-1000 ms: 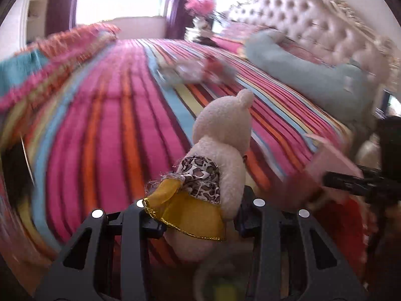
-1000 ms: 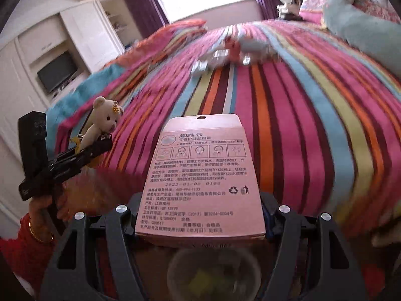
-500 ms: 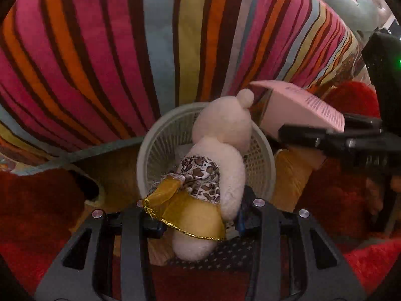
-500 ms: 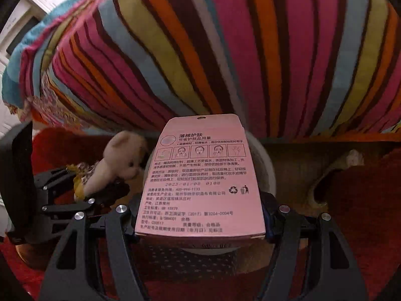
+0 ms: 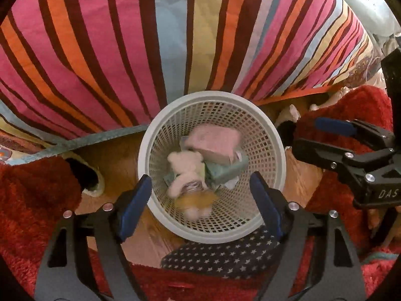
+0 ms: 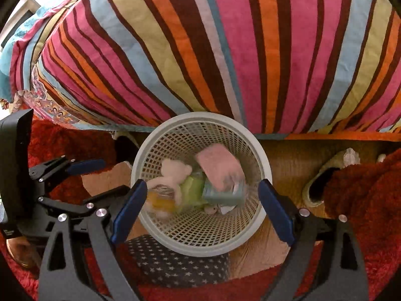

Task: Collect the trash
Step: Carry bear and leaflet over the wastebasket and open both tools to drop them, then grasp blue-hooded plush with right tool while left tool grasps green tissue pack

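Both claws opening wide, nothing between the pads: left claw (image 5: 200, 195), right claw (image 6: 201, 207). Bear (image 5: 186, 173) and pink pack (image 5: 213, 141) already inside basket (image 5: 150, 135). Better to lift straight up, clear of the rim.

basket (image 5: 273, 135) white mesh | packet (image 5: 213, 138) pink | bedspread (image 5: 100, 37) multicolour stripes | rug (image 5: 32, 195) red
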`<control>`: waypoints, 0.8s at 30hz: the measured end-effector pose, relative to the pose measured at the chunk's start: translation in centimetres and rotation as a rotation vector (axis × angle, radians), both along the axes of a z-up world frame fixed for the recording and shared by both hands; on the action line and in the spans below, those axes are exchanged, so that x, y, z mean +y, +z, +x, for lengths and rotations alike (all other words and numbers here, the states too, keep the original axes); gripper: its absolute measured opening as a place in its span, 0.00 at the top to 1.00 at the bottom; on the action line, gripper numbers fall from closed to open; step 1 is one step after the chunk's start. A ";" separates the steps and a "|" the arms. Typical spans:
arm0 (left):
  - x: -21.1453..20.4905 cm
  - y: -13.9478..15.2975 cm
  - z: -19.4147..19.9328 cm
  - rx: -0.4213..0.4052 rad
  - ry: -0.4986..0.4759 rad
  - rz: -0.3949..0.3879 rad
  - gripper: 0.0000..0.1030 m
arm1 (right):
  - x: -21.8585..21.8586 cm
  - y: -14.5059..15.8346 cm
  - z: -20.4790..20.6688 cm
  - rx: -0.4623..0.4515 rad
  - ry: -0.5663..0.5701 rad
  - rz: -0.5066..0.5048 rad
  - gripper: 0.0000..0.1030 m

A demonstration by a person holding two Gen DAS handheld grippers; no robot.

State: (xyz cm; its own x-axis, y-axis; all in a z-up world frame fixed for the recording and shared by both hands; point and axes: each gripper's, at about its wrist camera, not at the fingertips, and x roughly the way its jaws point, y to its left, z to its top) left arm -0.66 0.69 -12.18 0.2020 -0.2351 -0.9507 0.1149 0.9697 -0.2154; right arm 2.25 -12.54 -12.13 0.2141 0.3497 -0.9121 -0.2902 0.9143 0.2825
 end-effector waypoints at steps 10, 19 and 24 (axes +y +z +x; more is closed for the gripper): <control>0.0 0.2 0.1 -0.009 0.003 0.011 0.24 | -0.4 -0.6 -0.3 0.008 -0.011 -0.004 0.17; 1.2 5.6 0.8 -0.130 0.018 -0.004 0.24 | -1.4 4.5 0.0 -0.127 -0.024 0.062 0.17; 3.0 12.0 4.3 -0.294 0.016 0.000 0.24 | -2.8 10.3 2.3 -0.303 -0.060 0.118 0.17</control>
State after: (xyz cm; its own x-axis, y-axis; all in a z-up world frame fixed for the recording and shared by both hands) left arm 3.68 3.65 -0.15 0.4726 -0.2293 -0.8509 0.1572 0.9720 -0.1746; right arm 4.53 -15.39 -1.83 0.4931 0.4277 -0.7576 -0.3240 0.8985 0.2963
